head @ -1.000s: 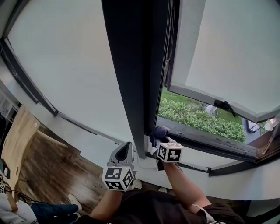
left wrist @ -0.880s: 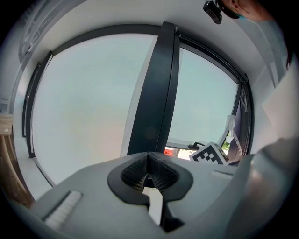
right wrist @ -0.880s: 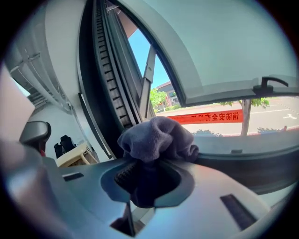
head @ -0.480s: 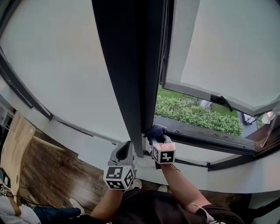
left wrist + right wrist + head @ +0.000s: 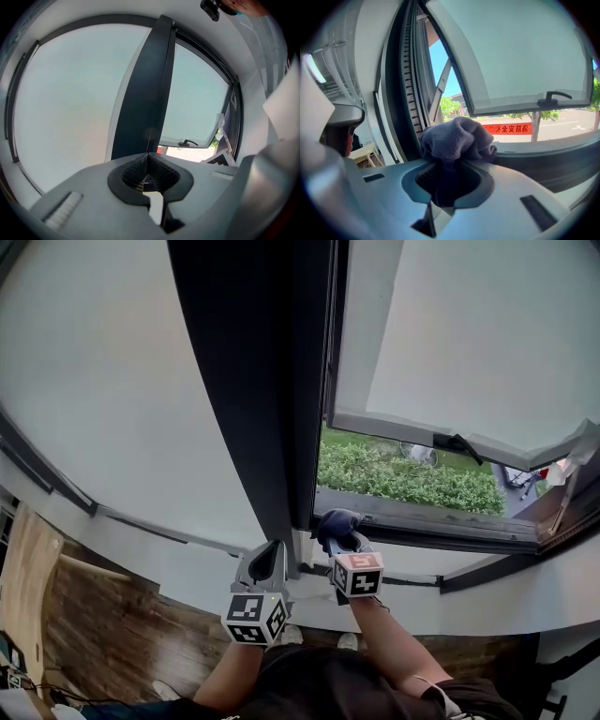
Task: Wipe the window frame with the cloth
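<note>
A dark purple cloth is bunched in my right gripper, which is shut on it. The cloth sits at the lower left corner of the open window's dark frame, beside the vertical dark mullion. My left gripper is shut with nothing between its jaws, held lower and left of the right one, pointing up at the mullion.
The window sash swings outward, its handle at its lower edge. A green hedge lies outside. White sill below the frame; wooden floor at lower left. Fixed glass pane at left.
The head view has shifted so the window and mullion sit further left and lower. My right gripper with the cloth stays at the frame's lower left corner; the left gripper has barely moved.
</note>
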